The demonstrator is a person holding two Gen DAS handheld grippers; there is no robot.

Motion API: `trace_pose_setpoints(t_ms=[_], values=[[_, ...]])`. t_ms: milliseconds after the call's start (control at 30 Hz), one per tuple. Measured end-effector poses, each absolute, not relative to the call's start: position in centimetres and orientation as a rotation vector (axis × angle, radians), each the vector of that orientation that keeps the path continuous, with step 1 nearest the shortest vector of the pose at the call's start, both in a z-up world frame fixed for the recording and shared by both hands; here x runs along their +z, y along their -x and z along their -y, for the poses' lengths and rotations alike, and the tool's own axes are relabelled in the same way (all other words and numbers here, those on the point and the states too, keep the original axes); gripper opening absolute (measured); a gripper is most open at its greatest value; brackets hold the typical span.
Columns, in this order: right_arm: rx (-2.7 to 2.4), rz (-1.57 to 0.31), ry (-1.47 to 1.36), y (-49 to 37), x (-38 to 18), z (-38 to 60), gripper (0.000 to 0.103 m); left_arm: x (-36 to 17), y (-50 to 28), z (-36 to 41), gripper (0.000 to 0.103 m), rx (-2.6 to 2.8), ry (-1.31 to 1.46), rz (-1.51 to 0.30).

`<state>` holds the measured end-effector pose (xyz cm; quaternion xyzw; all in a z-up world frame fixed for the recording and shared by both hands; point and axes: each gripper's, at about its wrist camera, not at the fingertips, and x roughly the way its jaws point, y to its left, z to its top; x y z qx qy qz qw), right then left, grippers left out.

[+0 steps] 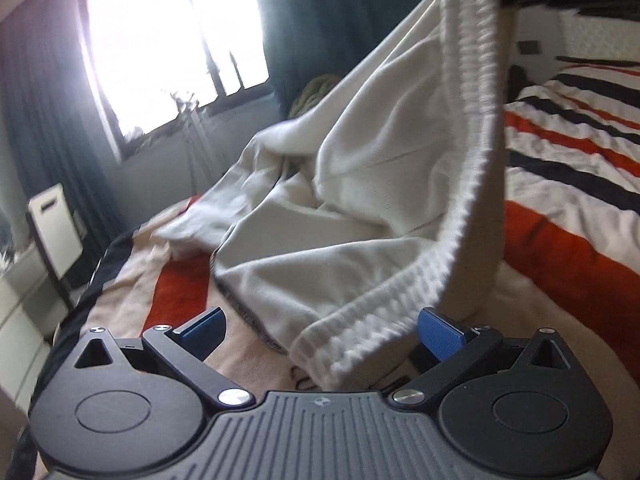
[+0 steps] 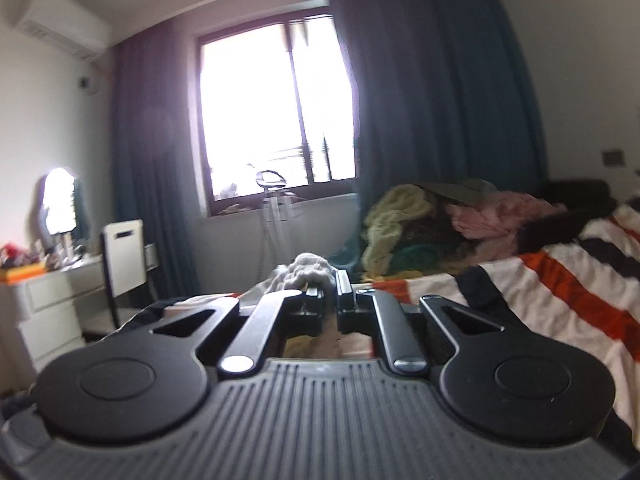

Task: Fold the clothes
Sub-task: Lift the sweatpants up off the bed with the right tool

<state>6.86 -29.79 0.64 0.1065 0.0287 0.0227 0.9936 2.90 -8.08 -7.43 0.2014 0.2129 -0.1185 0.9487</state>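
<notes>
Over on the left, the left gripper (image 1: 320,330) hangs low over the striped bedspread (image 1: 568,152) with its blue pads (image 1: 440,334) spread wide and nothing pinched between them, so it is released, though the lower end of the ribbed waistband (image 1: 476,168) droops right into the gap, near the right-hand pad. The white garment (image 1: 320,208), sweatpants or shorts by the look of it, is half lifted: its legs trail across the bed while the waistband climbs up and to the right. This looks soft, light knit, floppy everywhere except that thick elastic band, which should give the firmest purchase; the hanging corner in front of the open jaws seems the natural place to take hold. Moving right, the right gripper (image 2: 329,292) is clenched on a bunched tuft of that same white cloth, holding it up level, with a pile of clothes (image 2: 440,224) waiting beyond at the far bedside.
</notes>
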Motion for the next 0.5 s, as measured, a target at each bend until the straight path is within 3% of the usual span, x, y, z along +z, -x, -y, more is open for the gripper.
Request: trace_pose_setpoints(t_ms=[267, 500], values=[[-0.017, -0.073, -0.271, -7.5, -0.3, 31.0, 0.01, -10.5, -5.2, 9.7, 0.103, -0.058, -0.625, -0.393], [0.008, -0.087, -0.18, -7.1, -0.5, 29.8, 0.01, -7.7, -7.7, 4.0, 0.103, 0.235, -0.39, -0.371]])
